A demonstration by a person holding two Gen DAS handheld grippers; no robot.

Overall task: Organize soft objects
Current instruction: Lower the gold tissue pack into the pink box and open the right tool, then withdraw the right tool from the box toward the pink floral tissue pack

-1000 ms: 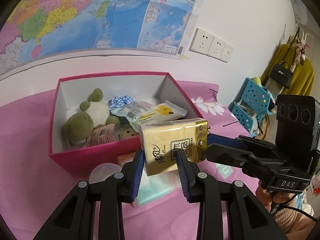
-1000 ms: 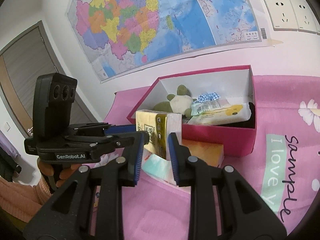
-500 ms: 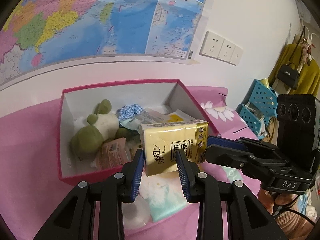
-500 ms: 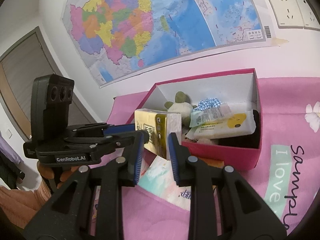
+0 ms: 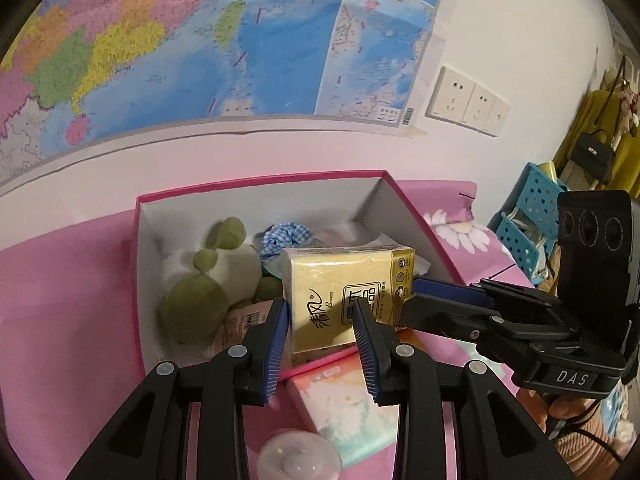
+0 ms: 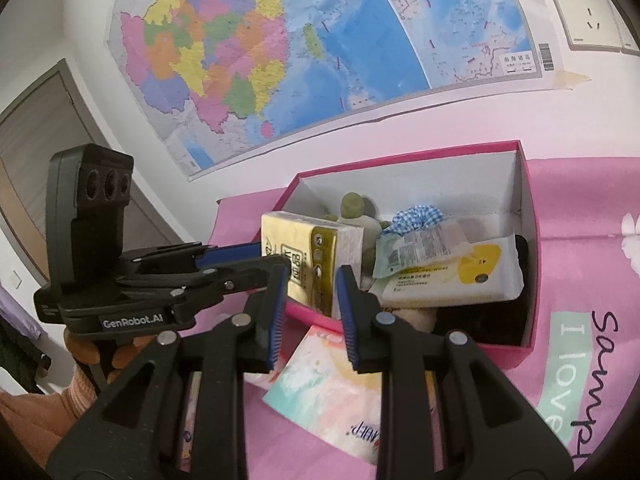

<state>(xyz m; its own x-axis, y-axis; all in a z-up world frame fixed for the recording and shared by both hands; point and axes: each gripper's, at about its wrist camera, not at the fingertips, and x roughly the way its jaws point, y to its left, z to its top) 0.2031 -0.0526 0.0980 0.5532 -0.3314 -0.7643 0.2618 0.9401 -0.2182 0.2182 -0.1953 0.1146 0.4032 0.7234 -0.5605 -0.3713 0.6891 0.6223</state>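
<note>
Both grippers have carried the yellow tissue pack (image 5: 344,298) forward, so it now hangs over the pink box (image 5: 256,184).

Left wrist view: the left gripper (image 5: 322,334) clamps the pack's near end, the right gripper (image 5: 424,296) its right end.

Right wrist view: the pack (image 6: 308,256) sits between the clamped pads, the box just ahead.

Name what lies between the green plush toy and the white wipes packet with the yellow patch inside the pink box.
In the right wrist view, a blue checked scrunchie and a clear printed sachet lie between the green plush toy and the wipes packet in the pink box.
</note>
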